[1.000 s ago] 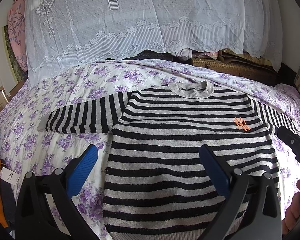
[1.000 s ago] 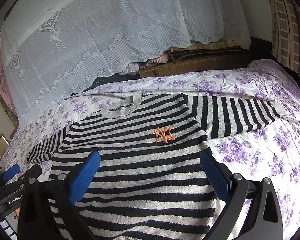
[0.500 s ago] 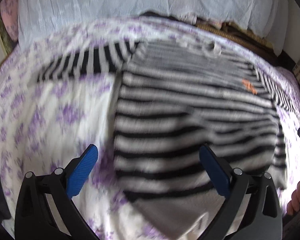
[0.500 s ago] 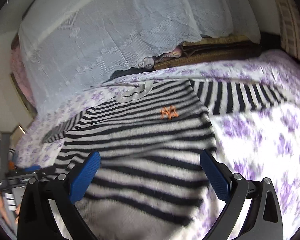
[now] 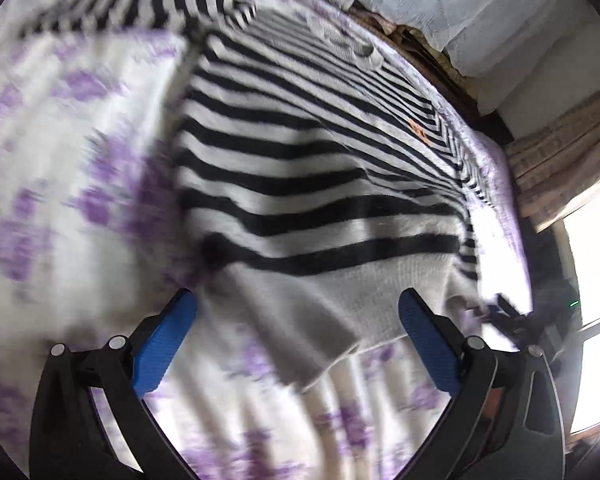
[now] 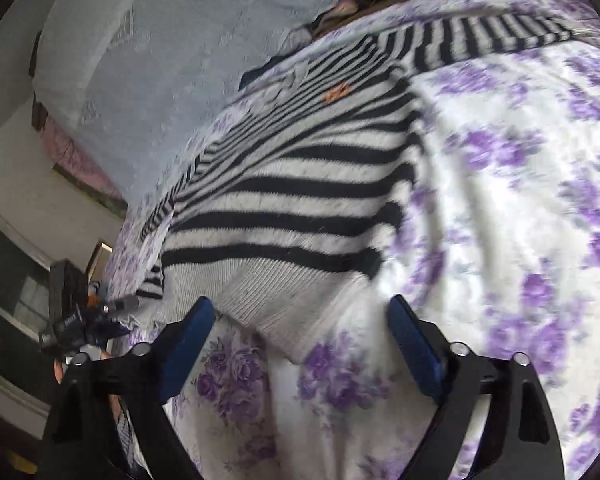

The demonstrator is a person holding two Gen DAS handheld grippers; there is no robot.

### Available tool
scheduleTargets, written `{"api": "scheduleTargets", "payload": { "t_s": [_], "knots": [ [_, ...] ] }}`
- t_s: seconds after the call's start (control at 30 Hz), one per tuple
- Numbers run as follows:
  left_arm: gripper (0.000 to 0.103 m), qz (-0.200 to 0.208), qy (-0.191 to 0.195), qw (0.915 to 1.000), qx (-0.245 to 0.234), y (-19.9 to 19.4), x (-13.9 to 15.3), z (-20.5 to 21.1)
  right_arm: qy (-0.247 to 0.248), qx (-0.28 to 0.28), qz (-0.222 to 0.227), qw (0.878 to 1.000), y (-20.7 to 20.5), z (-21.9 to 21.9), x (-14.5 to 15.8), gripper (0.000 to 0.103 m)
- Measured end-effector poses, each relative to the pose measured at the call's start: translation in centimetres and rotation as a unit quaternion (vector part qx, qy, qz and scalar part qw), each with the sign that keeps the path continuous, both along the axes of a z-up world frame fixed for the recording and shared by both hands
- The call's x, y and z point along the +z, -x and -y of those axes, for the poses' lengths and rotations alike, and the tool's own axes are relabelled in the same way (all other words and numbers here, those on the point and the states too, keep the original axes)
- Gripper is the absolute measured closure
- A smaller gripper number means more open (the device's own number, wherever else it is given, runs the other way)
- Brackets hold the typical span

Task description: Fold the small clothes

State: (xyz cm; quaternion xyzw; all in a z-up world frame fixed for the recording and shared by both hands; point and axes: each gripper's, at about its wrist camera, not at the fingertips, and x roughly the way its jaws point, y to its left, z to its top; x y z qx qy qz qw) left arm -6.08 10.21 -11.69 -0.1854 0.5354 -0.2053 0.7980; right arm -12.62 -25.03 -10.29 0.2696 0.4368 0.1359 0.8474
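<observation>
A small black-and-grey striped sweater (image 5: pixel 308 184) with an orange logo (image 5: pixel 419 130) lies flat on the bed, sleeves spread to both sides. My left gripper (image 5: pixel 298 308) hangs open just over the left corner of its grey hem, pads apart. In the right wrist view the same sweater (image 6: pixel 300 208) shows, and my right gripper (image 6: pixel 302 312) is over the right hem corner; its jaws are closing, with the hem's edge between them but the pads not pressing on it. Each gripper appears at the edge of the other's view.
A bedsheet (image 6: pixel 520 220) with purple flowers covers the bed. A white lace cloth (image 6: pixel 160 60) drapes over a stack at the far side. Furniture (image 6: pixel 16 272) stands to the left of the bed, a bright window (image 5: pixel 592 280) to the right.
Both grippers have dropped and tipped down toward the sweater's near hem, which now fills the lower part of each view. The right jaws have narrowed a little.
</observation>
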Motion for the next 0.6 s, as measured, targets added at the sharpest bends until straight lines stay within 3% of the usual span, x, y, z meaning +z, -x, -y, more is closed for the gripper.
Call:
{"api": "scheduleTargets", "payload": {
  "t_s": [0.03, 0.07, 0.13, 0.2, 0.27, 0.37, 0.5, 0.6],
  "knots": [
    [0.004, -0.011, -0.008, 0.9999, 0.005, -0.6, -0.3, 0.3, 0.004, -0.001, -0.006, 1.000, -0.5, -0.8, -0.3, 0.025],
    [0.004, -0.015, -0.016, 0.9997, 0.007, -1.1, -0.5, 0.5, 0.007, -0.002, -0.010, 1.000, -0.8, -1.3, -0.5, 0.035],
    [0.005, -0.027, -0.019, 0.9994, 0.009, -2.0, -0.9, 0.8, 0.003, -0.005, -0.020, 1.000, -1.8, -2.1, -0.9, 0.058],
    [0.018, -0.025, -0.027, 0.9993, 0.012, -2.2, -0.8, 0.8, -0.023, 0.005, -0.032, 0.999, -2.8, -2.6, -1.5, 0.086],
    [0.056, -0.022, -0.042, 0.9989, 0.003, -2.0, -0.7, 1.1, -0.031, 0.002, -0.034, 0.999, -2.8, -3.1, -2.2, 0.091],
    [0.090, -0.024, -0.044, 0.9987, -0.006, -1.3, -0.7, 0.5, -0.026, -0.001, -0.015, 1.000, -1.9, -2.2, -0.6, 0.095],
    [0.093, 0.002, -0.048, 0.9985, -0.024, 1.1, 0.3, -0.5, 0.011, 0.005, 0.010, 1.000, 0.2, -1.2, 2.3, 0.095],
    [0.092, -0.007, -0.056, 0.9979, -0.031, 1.8, -0.6, -0.7, 0.055, 0.019, -0.029, 0.998, 0.7, -0.2, 0.9, 0.095]
  ]
}}
